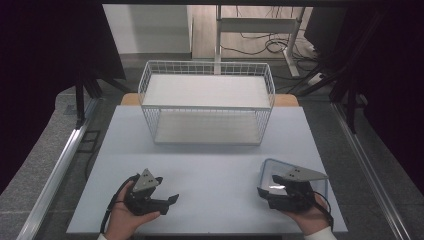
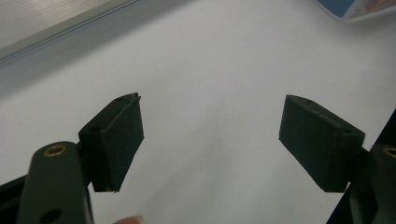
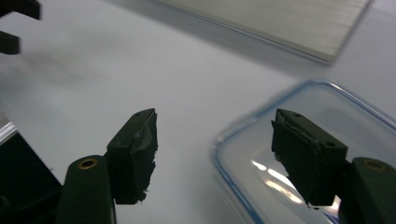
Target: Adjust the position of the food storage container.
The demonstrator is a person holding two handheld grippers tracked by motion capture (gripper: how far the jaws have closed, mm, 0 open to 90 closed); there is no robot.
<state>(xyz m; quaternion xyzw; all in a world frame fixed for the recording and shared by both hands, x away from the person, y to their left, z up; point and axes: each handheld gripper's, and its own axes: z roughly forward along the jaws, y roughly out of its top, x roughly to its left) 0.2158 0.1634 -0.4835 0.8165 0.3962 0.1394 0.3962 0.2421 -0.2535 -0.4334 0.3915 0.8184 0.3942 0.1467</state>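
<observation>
One clear container with a blue rim point(image 1: 267, 165) lies on one white table point(image 1: 210, 160), at about 4 o'clock. One white wire basket point(image 1: 207, 102) with two levels stands at 12 o'clock. Two hand-held grippers are there: the left gripper point(image 1: 172, 198) at 7 o'clock, the right gripper point(image 1: 261, 191) at 5 o'clock. One desk frame point(image 1: 257, 25) stands on the floor beyond

Pale table point(image 1: 210, 165), white wire basket point(image 1: 207, 102) at far edge, clear blue-rimmed container point(image 1: 267, 170) near right
</observation>
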